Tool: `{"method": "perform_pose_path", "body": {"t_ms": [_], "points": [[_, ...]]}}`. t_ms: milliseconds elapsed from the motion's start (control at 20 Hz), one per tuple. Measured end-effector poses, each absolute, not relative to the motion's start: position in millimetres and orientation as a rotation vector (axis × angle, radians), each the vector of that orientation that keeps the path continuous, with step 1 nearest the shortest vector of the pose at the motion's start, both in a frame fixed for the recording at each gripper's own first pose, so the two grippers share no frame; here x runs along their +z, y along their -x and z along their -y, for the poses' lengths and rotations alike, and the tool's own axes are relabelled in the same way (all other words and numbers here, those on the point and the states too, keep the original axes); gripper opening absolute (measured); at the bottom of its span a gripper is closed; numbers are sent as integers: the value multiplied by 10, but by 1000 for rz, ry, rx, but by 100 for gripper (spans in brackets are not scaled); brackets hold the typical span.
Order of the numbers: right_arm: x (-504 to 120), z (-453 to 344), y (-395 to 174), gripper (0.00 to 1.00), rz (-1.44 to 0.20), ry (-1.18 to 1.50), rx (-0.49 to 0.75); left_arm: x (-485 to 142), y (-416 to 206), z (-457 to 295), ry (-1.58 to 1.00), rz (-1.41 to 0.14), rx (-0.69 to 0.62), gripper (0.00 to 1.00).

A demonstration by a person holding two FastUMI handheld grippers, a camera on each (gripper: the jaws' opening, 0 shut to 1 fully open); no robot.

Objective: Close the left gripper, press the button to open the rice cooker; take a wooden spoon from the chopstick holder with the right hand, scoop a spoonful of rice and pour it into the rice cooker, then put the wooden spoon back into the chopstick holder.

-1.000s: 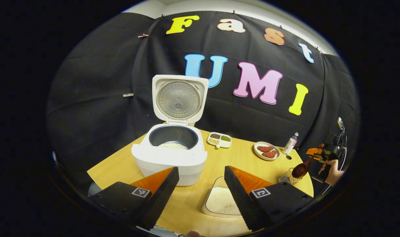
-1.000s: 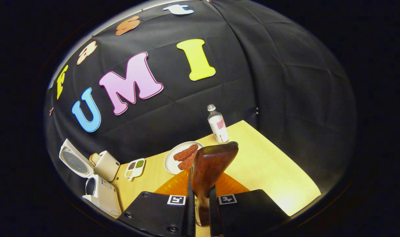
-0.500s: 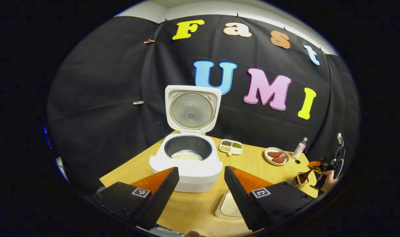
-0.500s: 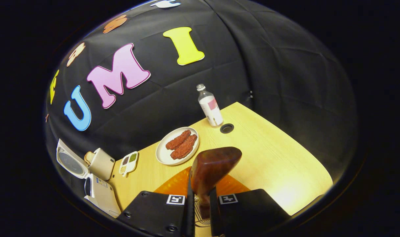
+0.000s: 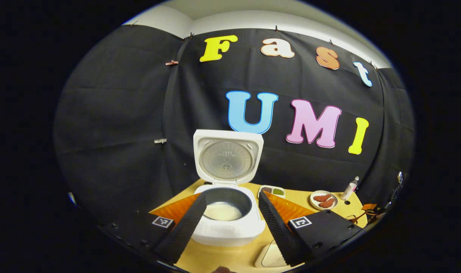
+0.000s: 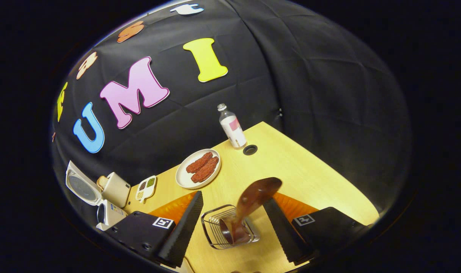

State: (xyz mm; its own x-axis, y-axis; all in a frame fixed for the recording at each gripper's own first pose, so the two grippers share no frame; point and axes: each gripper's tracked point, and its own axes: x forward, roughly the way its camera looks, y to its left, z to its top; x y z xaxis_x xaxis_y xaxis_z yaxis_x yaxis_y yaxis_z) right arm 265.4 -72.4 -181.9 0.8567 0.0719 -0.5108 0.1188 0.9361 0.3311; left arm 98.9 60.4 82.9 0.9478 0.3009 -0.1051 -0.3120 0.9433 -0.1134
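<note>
Both jaws wide apart, wooden spoon [image 6: 253,204] released

In the right gripper view the worktop [image 6: 310,170] lies bare along its right edge and toward the far right corner; the right gripper [image 6: 232,227] stands with jaws spread either side of the chopstick holder [image 6: 230,229], touching neither it nor the wooden spoon [image 6: 255,199] leaning out of it; a plate [image 6: 198,172] and a bottle [image 6: 232,129] block the far edge; the rice cooker [image 6: 109,212] takes the left edge. In the left gripper view the cooker's raised lid [image 5: 226,159] walls off the back, its pot [image 5: 224,206] open from above; a tray corner [image 5: 272,258] sits at the near edge.
</note>
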Motion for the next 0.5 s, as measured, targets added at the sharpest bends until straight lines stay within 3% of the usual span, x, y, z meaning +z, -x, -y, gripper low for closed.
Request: {"method": "perform_pose_path", "body": {"t_ms": [500], "points": [[-1376,1428,-1522,98,-509,-201,-117,1890,-2194,-1225,142,-40,212,95]]}}
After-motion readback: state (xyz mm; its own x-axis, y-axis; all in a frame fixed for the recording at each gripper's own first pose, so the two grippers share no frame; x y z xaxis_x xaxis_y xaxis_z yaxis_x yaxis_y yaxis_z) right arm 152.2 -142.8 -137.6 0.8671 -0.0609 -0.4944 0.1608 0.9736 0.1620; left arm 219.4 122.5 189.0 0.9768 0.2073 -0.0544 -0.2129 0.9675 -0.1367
